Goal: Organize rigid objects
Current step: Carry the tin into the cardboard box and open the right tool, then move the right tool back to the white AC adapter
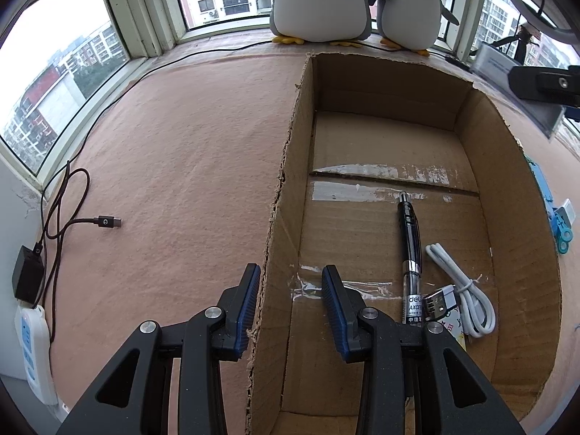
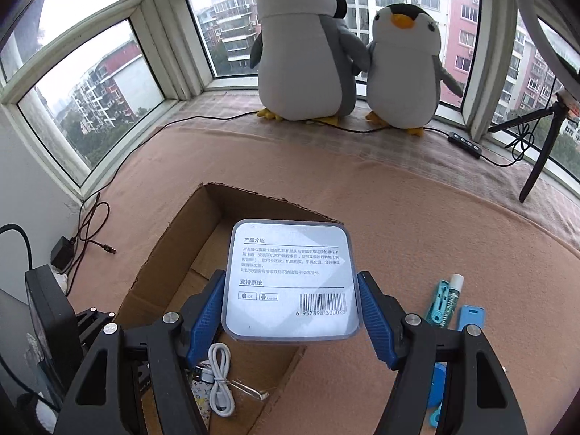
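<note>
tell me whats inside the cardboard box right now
Inside the cardboard box lie a black pen, a coiled white USB cable and a patterned card. The near corner is hidden behind the left gripper.

Two plush penguins [image 2: 304, 47] stand at the window – one larger, one smaller [image 2: 404, 69]. One cardboard box [image 1: 522, 195] holds one pen [image 1: 411, 250] and one coiled white USB cable [image 1: 467, 290]. One clear plastic case [image 2: 291, 279] with a barcode. One black charger [image 1: 27, 275] with its cable – one white power strip [image 1: 34, 351]. Beside the box, several small blue items [image 2: 440, 299], too overlapped to count surely.
</note>
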Motion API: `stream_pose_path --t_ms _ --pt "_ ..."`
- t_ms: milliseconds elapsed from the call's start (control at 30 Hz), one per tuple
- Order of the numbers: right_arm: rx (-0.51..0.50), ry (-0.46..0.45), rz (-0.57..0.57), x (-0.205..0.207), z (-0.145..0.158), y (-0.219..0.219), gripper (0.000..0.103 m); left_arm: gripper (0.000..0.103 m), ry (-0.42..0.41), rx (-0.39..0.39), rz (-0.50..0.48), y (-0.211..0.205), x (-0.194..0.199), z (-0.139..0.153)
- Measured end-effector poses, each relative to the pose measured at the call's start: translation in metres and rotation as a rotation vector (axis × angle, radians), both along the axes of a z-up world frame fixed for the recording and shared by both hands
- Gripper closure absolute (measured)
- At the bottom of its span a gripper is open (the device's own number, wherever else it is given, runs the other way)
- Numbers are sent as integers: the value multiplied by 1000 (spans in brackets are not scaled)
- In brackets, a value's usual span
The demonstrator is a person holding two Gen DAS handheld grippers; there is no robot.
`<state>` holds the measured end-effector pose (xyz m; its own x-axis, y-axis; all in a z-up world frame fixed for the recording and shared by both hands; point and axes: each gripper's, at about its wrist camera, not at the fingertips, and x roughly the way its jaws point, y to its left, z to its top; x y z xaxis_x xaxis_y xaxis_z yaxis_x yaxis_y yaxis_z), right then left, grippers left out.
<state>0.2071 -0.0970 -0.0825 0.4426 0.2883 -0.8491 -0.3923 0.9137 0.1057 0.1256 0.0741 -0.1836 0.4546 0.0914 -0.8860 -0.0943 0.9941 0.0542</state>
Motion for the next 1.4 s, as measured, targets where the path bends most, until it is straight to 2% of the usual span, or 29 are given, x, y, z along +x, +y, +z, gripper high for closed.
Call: stream_pose_path --t_ms 367,833,1133,1400 --pt "-96 27 26 16 -32 45 36 65 -1 -15 -19 1 0 0" --pt "-169 36 16 27 -48 54 35 65 -5 -25 -30 1 -1 0" --pt "-138 29 8 24 -37 45 35 65 -6 -25 -29 -1 -1 -1" --pt "-44 14 -7 11 -12 27 35 65 -7 -23 -31 -1 -2 -1"
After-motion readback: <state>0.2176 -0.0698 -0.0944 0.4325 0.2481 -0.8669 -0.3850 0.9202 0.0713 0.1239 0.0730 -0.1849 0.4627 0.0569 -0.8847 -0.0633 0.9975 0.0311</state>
